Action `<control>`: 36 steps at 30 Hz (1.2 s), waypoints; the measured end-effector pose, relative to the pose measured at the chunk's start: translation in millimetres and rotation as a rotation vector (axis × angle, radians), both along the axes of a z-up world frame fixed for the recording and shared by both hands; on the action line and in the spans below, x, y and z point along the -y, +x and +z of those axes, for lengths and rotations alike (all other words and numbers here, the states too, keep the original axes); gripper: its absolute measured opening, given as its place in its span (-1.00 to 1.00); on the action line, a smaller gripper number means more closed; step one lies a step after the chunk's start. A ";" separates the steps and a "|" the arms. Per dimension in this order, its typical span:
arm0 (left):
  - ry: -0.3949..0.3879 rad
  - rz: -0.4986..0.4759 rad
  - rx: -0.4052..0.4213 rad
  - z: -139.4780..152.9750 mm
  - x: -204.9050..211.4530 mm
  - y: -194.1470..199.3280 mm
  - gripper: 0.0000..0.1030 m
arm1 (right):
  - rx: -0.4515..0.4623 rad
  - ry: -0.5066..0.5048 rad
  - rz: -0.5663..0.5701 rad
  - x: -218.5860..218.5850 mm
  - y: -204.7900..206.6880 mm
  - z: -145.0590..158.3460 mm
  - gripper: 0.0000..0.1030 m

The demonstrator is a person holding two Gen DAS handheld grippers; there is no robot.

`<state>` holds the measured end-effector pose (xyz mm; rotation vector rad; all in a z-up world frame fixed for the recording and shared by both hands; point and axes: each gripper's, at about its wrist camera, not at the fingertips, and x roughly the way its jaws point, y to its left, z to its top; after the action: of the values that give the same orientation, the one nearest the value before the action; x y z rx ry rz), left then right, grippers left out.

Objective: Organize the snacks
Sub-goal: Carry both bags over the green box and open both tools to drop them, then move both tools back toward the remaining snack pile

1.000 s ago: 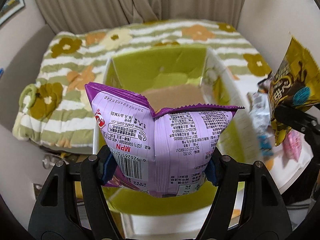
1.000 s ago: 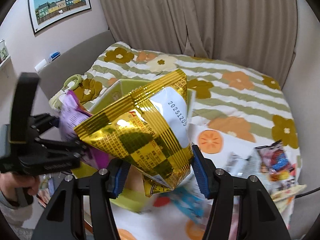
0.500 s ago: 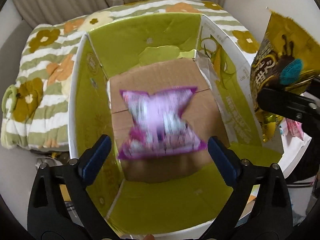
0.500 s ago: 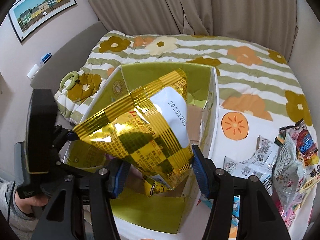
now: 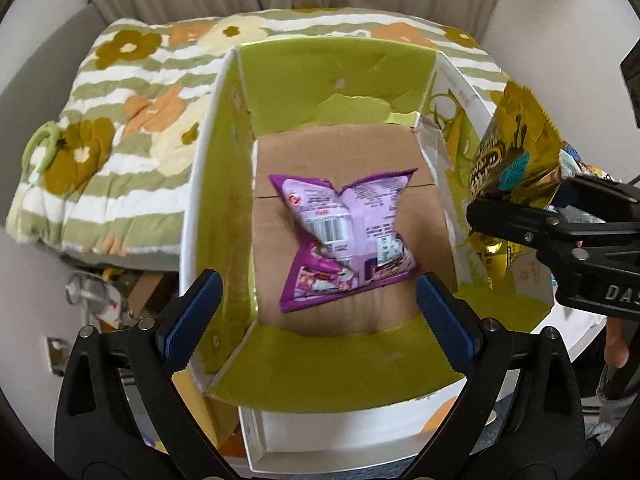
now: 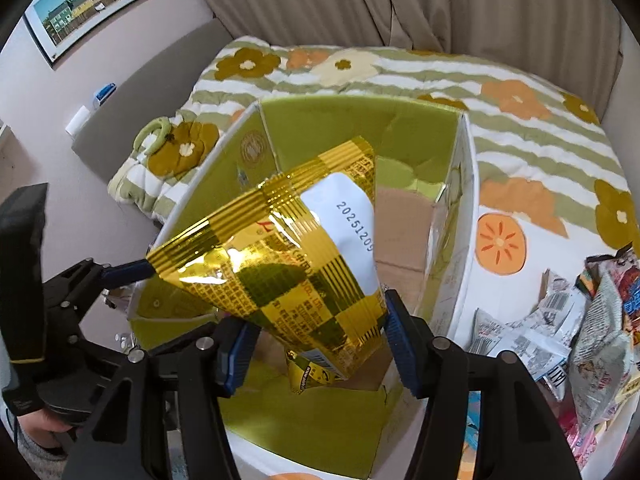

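The left gripper (image 5: 316, 312) hangs over the open box (image 5: 208, 184) with its blue-padded fingers (image 5: 188, 322) spread wide and nothing between them. The purple bag (image 5: 346, 236) lies flat on the brown cardboard floor of the box, ahead of the fingertips and clear of both pads (barcode side up, a little crumpled).

The right gripper (image 6: 316, 344) is clamped on the gold bag (image 6: 288, 268), its pads pressing the bag's lower part from either side. The bag stands up above the fingers, tilted left, with a white date patch facing the camera. It is held above the near part of the box, over the green near flap (image 6: 304, 428). In the left view the same bag shows at the right edge, just beside the box's right wall.

More snack packets (image 6: 560, 336) lie in a heap on the bedcover (image 6: 520, 136) to the right of the box.
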<state>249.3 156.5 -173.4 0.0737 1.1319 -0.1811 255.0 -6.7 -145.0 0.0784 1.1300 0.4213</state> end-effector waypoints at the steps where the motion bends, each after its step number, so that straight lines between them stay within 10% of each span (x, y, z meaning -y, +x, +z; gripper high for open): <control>1: 0.003 0.010 0.004 0.6 -2.3 -2.1 0.87 | -0.010 0.003 0.002 0.1 0.2 -2.5 0.12; 5: 0.001 0.039 0.003 -2.1 -9.2 -8.2 0.87 | -0.003 0.007 0.008 2.1 -6.0 -8.5 1.00; 36: -0.010 0.037 0.228 70.5 -5.6 -79.7 0.87 | 0.234 0.034 -0.109 25.9 -90.9 71.7 1.00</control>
<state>169.6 162.1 -103.0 0.0626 0.9048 -0.1413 164.1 -32.7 -73.3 0.1168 0.8837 0.3434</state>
